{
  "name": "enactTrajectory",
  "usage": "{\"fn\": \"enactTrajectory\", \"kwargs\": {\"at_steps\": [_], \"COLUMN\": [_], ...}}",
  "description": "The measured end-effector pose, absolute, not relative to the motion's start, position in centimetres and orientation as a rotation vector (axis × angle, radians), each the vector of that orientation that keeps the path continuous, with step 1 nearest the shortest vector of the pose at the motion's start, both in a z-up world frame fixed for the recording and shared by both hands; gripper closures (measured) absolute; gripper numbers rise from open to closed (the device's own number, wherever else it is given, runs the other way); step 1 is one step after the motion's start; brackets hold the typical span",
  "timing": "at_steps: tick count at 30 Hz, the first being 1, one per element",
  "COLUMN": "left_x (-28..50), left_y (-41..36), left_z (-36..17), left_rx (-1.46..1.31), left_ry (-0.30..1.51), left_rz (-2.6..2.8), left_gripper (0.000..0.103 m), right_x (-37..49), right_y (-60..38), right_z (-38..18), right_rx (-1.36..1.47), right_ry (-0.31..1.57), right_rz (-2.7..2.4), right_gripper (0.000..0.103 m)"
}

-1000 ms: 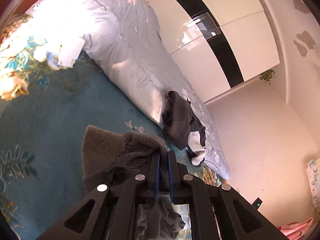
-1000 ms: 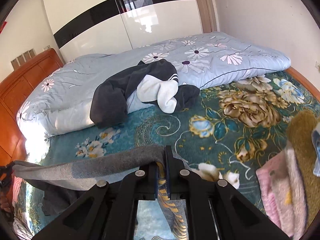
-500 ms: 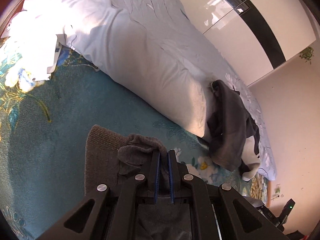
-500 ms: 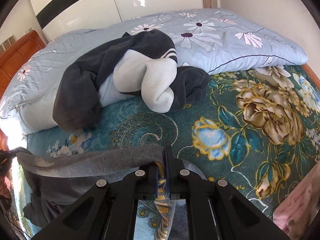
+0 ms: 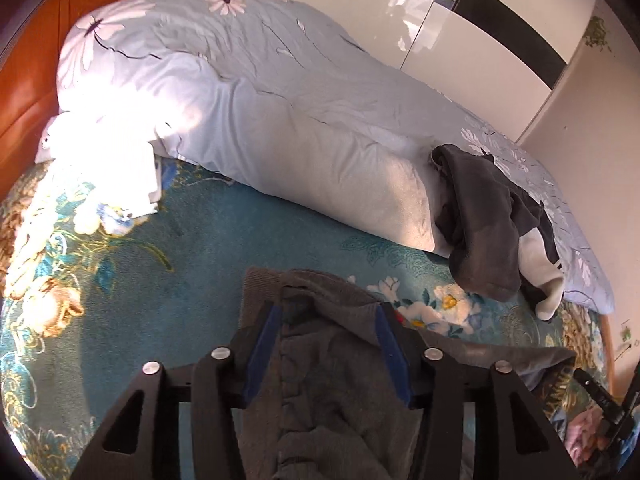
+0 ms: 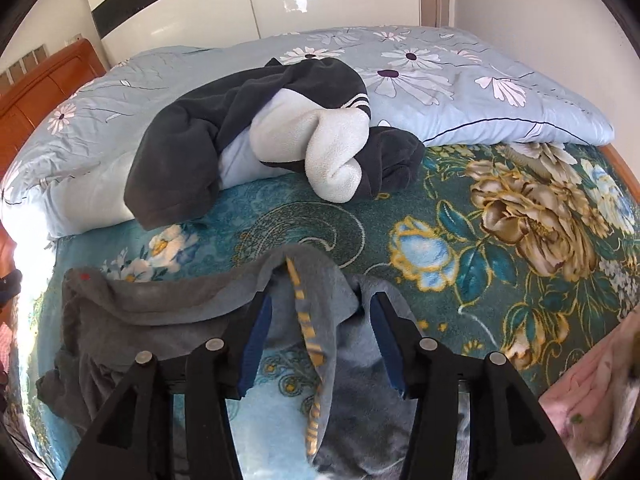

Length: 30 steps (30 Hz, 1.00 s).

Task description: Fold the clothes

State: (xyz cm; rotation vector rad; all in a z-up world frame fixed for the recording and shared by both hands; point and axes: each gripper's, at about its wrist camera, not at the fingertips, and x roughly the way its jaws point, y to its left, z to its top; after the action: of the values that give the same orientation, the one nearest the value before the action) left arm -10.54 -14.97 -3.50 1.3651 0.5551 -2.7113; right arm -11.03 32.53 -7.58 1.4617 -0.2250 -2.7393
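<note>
garment: grey garment (image 6: 168, 308) on teal bedspread (image 6: 400, 236), long axis left-right
left gripper (image 5: 326, 312): opening, cloth between, unpinched
right gripper (image 6: 320, 300): opening, same
right view only: yellow-lettered stripe (image 6: 308, 320)

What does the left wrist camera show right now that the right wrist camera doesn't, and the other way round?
Only the left wrist view: the sunlit white cloth by the headboard, and the grey garment's ribbed hem.
Only the right wrist view: the garment's yellow-lettered stripe and pink fabric at the right edge.
Both: the grey garment lying loose between opening jaws, the dark and white fleece, the blue daisy quilt.
</note>
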Motion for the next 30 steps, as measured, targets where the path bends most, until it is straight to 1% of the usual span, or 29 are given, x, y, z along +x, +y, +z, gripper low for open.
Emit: {"fn": "enactTrajectory", "kwargs": {"at_steps": [3,4,6,7,12,19,20,22,23,26,30], "left_x": [-7.0,-5.9,-4.0,-3.1,0.7,3.4,3.5,3.7,3.7,3.8,3.7], "left_y": [-15.7,-15.9,-15.8,-15.7,-14.7,-13.3,-13.2,-13.0,-13.0,-13.0,-13.1], "left_z": [-3.5,-3.8,-4.8,-5.4,-8.0,-9.0,-8.9,-8.8,-8.8,-8.7,-8.9], "left_rx": [1.335,1.33,1.344,1.351,1.403,1.416,1.414,1.413,1.412,1.411,1.428], "left_ry": [0.548,0.542,0.446,0.404,0.33,0.263,0.263,0.263,0.258,0.255,0.273], "left_rz": [-2.704,-2.696,-2.666,-2.652,-2.665,-2.714,-2.72,-2.724,-2.727,-2.737,-2.739], "left_gripper": [0.038,0.038,0.038,0.038,0.038,0.038,0.038,0.038,0.038,0.038,0.038], "right_x": [-7.1,-5.6,-2.6,-1.3,3.9,5.6,5.7,5.8,5.7,5.9,5.9], "right_y": [31.6,31.2,30.5,30.2,29.0,26.7,26.2,25.6,25.4,25.2,26.0], "right_z": [-8.2,-8.6,-10.6,-11.8,-16.6,-16.6,-16.6,-16.4,-16.3,-15.6,-13.8], "right_rx": [1.447,1.449,1.51,1.551,1.658,1.55,1.541,1.527,1.519,1.485,1.436], "right_ry": [-0.309,-0.337,-0.383,-0.434,-0.762,-0.96,-0.963,-0.964,-0.98,-0.973,-0.923], "right_rz": [-2.688,-2.663,-2.603,-2.56,-2.359,-2.352,-2.343,-2.341,-2.335,-2.347,-2.403], "right_gripper": [0.049,0.049,0.049,0.049,0.049,0.049,0.049,0.061,0.074,0.09,0.093]}}
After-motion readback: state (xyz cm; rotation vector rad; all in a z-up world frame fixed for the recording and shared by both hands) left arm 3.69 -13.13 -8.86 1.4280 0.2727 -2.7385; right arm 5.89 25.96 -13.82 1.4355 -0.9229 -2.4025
